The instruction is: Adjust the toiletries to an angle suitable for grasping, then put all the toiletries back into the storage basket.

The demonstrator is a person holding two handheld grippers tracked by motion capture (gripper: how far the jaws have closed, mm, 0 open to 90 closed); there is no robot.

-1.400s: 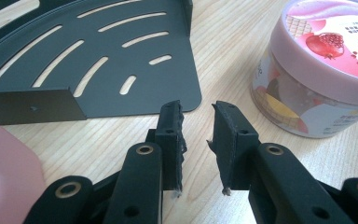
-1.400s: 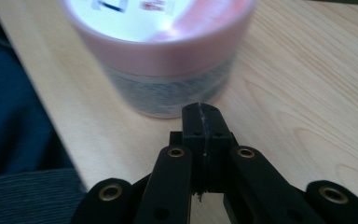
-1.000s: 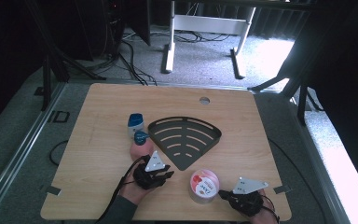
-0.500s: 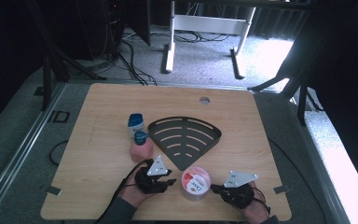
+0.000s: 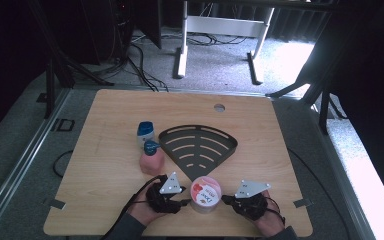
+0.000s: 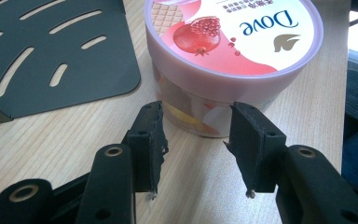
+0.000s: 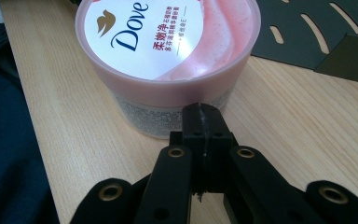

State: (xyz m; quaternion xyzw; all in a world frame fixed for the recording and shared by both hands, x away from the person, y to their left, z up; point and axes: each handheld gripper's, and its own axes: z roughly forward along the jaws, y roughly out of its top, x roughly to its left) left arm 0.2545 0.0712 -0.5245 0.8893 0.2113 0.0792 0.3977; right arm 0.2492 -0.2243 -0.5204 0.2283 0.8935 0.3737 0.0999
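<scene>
As the Dove jar (image 5: 205, 193) sat near the table's (image 5: 105, 165) six o'clock edge, you flanked it with both tools. Your left gripper (image 6: 195, 140), at the jar's nine o'clock, had just been opening its jaws; they stood apart with nothing between them, the tips just short of the jar's wall. Your right gripper (image 7: 204, 114), at three o'clock, kept its jaws pressed together, tip at the jar's side. The dark slotted rack (image 5: 198, 145) lay at the jar's twelve o'clock, two bottles (image 5: 150, 147) at eleven.
</scene>
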